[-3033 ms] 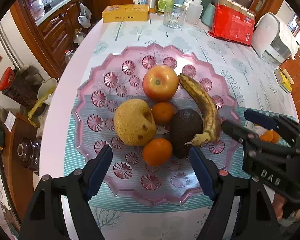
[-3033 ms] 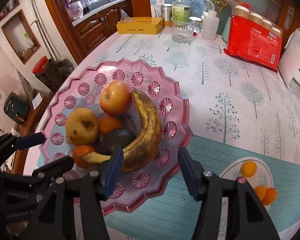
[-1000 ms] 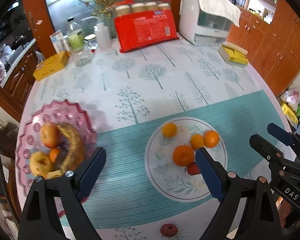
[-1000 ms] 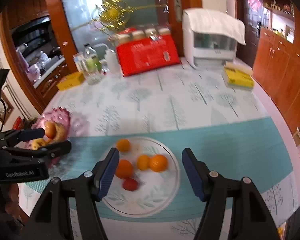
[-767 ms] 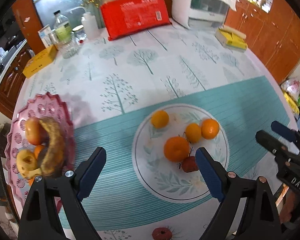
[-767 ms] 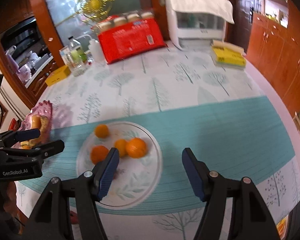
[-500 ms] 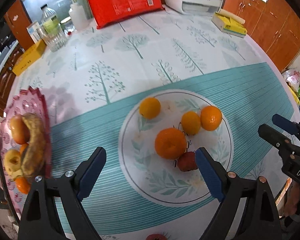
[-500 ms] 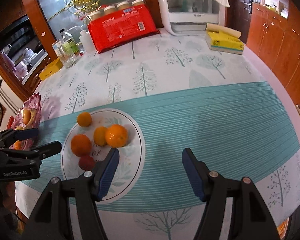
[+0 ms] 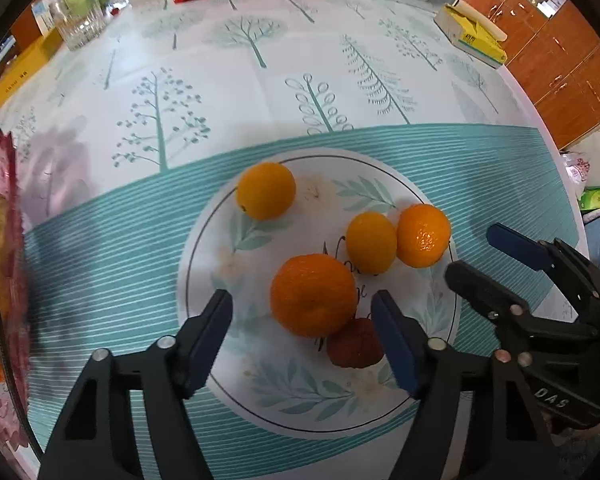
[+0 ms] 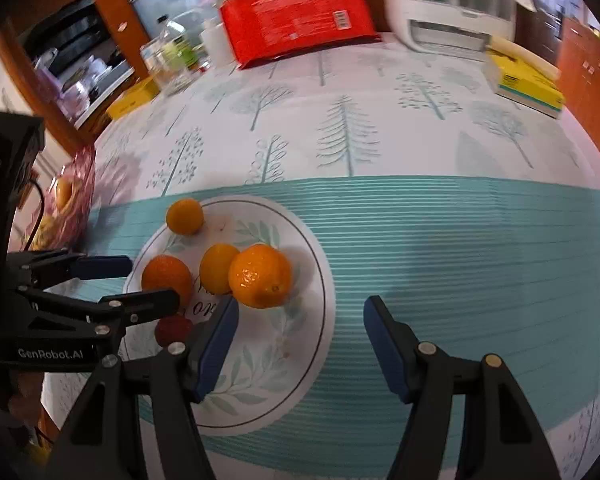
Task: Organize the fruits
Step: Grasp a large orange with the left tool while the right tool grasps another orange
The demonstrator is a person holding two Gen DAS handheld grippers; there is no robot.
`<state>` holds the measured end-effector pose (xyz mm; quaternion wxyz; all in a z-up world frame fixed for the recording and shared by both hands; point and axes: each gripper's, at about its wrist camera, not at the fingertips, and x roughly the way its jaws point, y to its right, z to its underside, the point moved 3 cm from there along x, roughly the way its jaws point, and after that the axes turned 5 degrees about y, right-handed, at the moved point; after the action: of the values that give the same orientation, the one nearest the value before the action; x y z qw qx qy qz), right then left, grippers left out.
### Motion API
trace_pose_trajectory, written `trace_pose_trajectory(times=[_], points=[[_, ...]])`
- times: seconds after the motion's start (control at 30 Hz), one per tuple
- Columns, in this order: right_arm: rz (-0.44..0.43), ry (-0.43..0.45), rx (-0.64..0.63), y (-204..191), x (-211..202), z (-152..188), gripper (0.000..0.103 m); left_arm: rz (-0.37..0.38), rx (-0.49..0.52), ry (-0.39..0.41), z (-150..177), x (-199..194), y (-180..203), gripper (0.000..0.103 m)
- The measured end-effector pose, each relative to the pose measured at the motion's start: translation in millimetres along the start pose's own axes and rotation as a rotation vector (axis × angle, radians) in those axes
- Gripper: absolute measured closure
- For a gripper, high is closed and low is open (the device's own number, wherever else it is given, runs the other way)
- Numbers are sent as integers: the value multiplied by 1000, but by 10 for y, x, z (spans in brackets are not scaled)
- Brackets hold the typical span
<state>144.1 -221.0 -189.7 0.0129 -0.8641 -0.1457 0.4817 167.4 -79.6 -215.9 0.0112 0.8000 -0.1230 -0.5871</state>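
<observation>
A white leaf-print plate (image 9: 220, 248) on the teal mat holds one large orange (image 9: 312, 294), three smaller oranges (image 9: 266, 190) (image 9: 371, 242) (image 9: 423, 235) and a small red fruit (image 9: 354, 344). My left gripper (image 9: 302, 312) points steeply down over the plate. Its jaws are closing with the large orange between them, and a gap shows on each side. My right gripper (image 10: 300, 312) hangs open over the plate's right rim (image 10: 324, 280) with nothing between its fingers. An orange (image 10: 260, 276) lies just beyond its left finger. A pink fruit dish (image 10: 80, 184) sits at the far left.
Along the back of the tree-print table stand a red package (image 10: 296, 16), a white appliance (image 10: 456, 8), a glass (image 9: 78, 20) and bottles. A yellow box (image 10: 528, 84) lies at the right, another yellow box (image 9: 20, 72) at the left. Wooden cabinets (image 9: 560, 72) lie past the table's right edge.
Both grippers have come down toward the white plate, which now fills the views. The left jaws have narrowed around the large orange. The pink dish has slid to the left edge.
</observation>
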Motion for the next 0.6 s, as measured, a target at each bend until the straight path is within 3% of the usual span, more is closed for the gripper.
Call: trace_pose_trajectory(times=[0.37,0.6], points=[[-58,-39,-142,-153,256,9,45,39,0,-42,-29,167,15,59],[-83,-32,-173,-204,316,-10,52,54,-8,-45,-33,161,-15,59]])
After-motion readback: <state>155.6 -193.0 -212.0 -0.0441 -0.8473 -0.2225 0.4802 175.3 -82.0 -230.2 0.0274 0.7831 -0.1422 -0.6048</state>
